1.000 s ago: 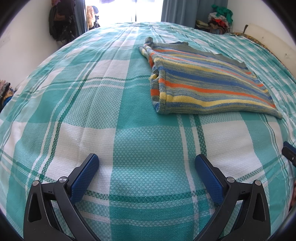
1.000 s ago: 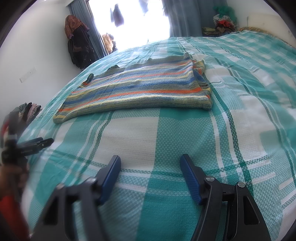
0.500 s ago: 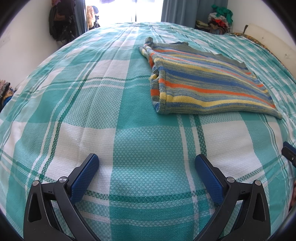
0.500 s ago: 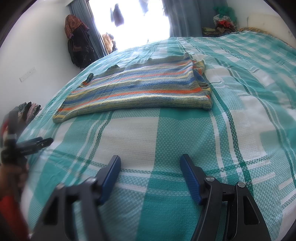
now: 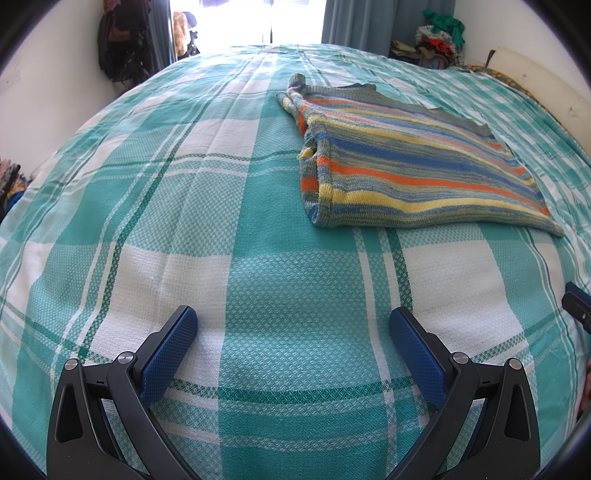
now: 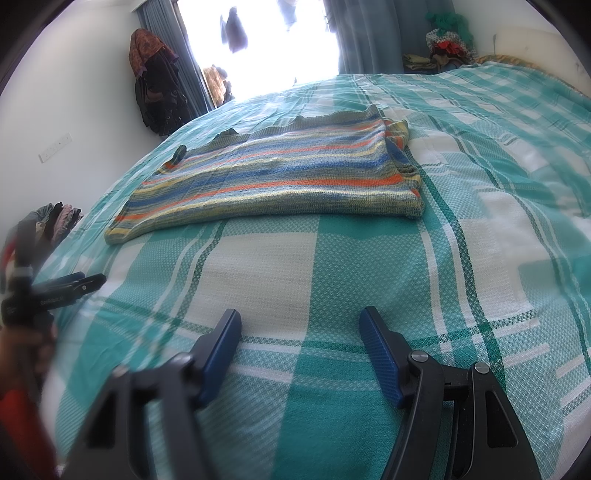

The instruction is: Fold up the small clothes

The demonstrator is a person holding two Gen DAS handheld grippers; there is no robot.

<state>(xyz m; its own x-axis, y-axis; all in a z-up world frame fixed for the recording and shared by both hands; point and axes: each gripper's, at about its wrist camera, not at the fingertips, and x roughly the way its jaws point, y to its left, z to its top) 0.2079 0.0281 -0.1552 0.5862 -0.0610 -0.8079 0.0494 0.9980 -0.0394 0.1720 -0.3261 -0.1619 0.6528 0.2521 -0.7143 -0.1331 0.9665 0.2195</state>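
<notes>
A small striped knit garment (image 5: 413, 162) in blue, orange, yellow and grey lies flat and folded on the bed, up and to the right in the left wrist view. The right wrist view shows the same garment (image 6: 280, 181) ahead and slightly left. My left gripper (image 5: 291, 314) hovers open over bare bedspread, well short of the garment, with nothing between its blue pads. My right gripper (image 6: 300, 317) is open too, over the bedspread nearer than the garment. The left gripper's fingers (image 6: 74, 284) appear at the left edge of the right wrist view.
A teal and white checked bedspread (image 5: 184, 206) covers the whole bed. Dark clothes hang on the wall (image 6: 155, 92) beside a bright window. A pile of clothes (image 5: 439, 33) sits in the far right corner. More folded clothes (image 6: 59, 218) lie off the bed's left side.
</notes>
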